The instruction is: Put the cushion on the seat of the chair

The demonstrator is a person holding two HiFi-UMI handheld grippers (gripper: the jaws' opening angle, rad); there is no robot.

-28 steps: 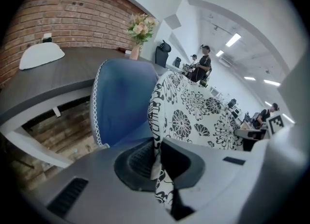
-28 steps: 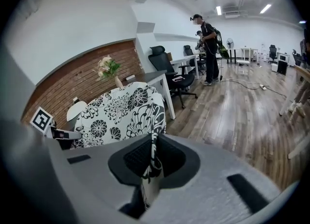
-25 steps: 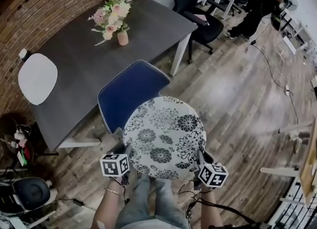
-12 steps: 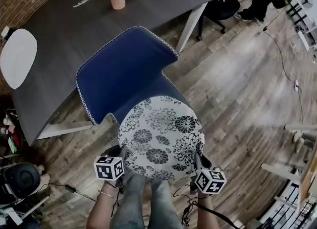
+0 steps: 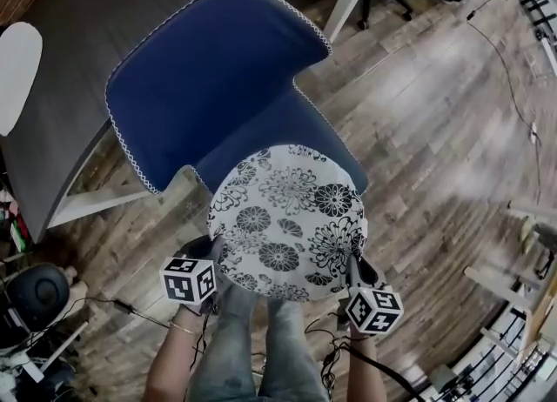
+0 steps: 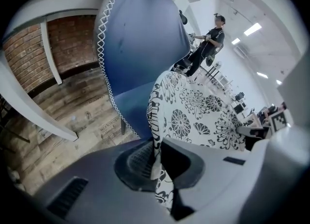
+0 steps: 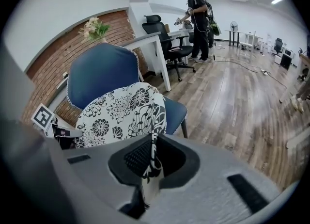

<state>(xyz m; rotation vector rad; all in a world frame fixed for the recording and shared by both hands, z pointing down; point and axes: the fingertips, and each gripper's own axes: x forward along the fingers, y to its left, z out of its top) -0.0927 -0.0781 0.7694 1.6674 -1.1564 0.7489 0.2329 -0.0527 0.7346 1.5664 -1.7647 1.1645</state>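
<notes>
The left gripper (image 6: 156, 159) had its jaws pinched tight on the hem of the round flower-print cushion (image 5: 287, 222), with the cloth edge running up between the pads. The right gripper (image 7: 152, 160) was clamped the same way on the opposite hem. The cushion spread forward from both sets of jaws, over the front of the seat (image 5: 261, 135) of the blue chair (image 5: 209, 78). I couldn't tell whether it touched the seat. Beyond the chair stood a dark table (image 5: 87, 35).
</notes>
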